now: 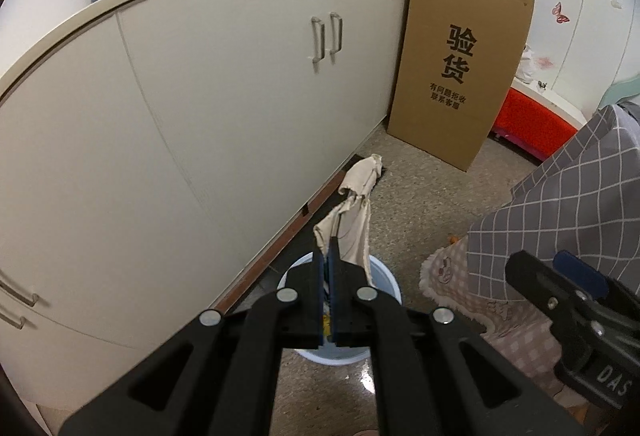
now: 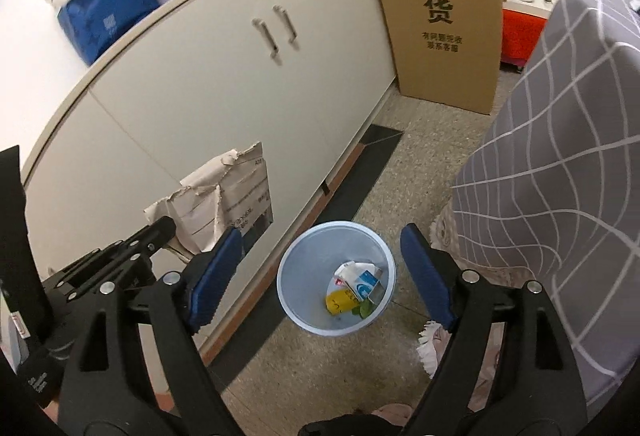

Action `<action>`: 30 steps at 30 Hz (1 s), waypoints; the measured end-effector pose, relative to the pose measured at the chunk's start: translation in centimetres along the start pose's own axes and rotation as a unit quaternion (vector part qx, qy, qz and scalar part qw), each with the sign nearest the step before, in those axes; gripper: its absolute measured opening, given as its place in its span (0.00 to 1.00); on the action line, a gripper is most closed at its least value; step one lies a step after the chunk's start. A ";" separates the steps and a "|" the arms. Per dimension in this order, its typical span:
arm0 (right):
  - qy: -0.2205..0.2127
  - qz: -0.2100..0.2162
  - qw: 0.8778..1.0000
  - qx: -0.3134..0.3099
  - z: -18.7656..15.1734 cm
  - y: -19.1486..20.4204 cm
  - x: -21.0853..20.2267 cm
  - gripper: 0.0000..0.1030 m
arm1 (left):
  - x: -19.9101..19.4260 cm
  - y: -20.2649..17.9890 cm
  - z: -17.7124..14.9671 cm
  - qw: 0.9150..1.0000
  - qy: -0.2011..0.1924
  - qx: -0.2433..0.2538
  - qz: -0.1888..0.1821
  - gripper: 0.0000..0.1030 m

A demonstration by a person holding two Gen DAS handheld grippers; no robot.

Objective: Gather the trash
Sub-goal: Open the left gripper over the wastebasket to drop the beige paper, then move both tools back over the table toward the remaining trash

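Observation:
My left gripper (image 1: 329, 256) is shut on a torn beige paper envelope (image 1: 356, 212) and holds it up above a pale blue waste bin (image 1: 386, 278) on the floor. The right wrist view shows the same envelope (image 2: 224, 200) to the left of the bin (image 2: 298, 268), held by the left gripper (image 2: 170, 226). The bin holds a yellow item (image 2: 340, 303), a white and blue carton (image 2: 362, 280) and a green scrap. My right gripper (image 2: 322, 268) is open and empty above the bin, and it also shows in the left wrist view (image 1: 560, 272).
White cabinets (image 1: 200, 116) run along the left. A tall cardboard box (image 1: 460, 68) leans at the cabinet's far end. A bed with a grey checked cover (image 2: 560, 156) stands on the right. A red box (image 1: 528, 124) lies beyond it. A speckled floor (image 2: 320, 368) lies between them.

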State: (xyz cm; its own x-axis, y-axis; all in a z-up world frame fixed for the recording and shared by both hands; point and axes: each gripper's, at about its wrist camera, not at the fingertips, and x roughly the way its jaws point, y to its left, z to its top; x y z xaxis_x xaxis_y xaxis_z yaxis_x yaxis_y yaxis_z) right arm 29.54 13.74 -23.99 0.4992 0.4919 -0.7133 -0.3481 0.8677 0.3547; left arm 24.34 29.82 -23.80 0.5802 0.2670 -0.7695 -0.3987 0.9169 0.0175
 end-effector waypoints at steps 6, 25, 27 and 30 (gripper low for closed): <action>0.001 -0.005 1.000 0.011 0.0 -0.5 -0.3 0.78 | 1.5 -0.5 0.6 0.999 0.024 0.001 0.023 0.70; -0.016 0.023 1.000 0.002 0.1 0.8 -4.6 0.79 | -5.0 1.2 -0.3 0.999 -0.017 -0.040 0.008 0.70; -0.018 0.037 0.999 0.001 0.4 1.1 -5.7 0.79 | -6.2 1.3 -0.2 0.999 -0.027 -0.047 -0.002 0.72; -0.024 0.061 0.998 -0.001 1.2 1.5 -7.7 0.79 | -7.9 1.9 0.1 0.997 -0.036 -0.070 -0.017 0.72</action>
State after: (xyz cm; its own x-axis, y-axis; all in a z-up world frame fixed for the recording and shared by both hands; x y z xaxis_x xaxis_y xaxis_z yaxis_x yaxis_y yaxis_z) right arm 26.12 11.34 -17.29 0.4902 0.5970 -0.6350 -0.4106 0.8009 0.4359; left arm 19.06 29.44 -17.63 0.6426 0.2612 -0.7203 -0.4705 0.8765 -0.1019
